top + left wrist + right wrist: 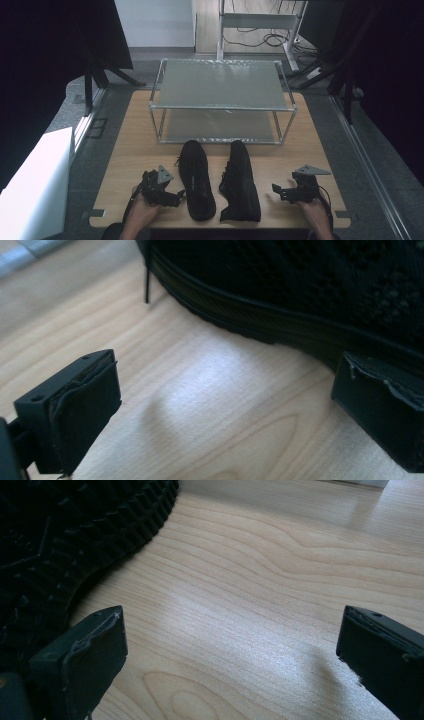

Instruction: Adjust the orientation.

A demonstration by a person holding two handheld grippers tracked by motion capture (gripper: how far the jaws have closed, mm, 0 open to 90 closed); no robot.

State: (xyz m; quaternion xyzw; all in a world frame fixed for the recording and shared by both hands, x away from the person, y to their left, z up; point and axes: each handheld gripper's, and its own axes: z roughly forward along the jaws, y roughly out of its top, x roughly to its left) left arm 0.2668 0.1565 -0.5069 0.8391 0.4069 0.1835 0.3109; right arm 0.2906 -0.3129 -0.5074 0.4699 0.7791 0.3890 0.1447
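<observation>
Nothing's really started yet: both black shoes, left shoe and right shoe, sit lower middle on the counter below the rack, my left tool and right tool wide apart, gripping nothing.

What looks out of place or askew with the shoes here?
The right shoe lies tipped on its side, its treaded sole turned toward the right gripper, while the left shoe stands upright on its sole. Both grippers are open; the left gripper is beside the left shoe.
</observation>
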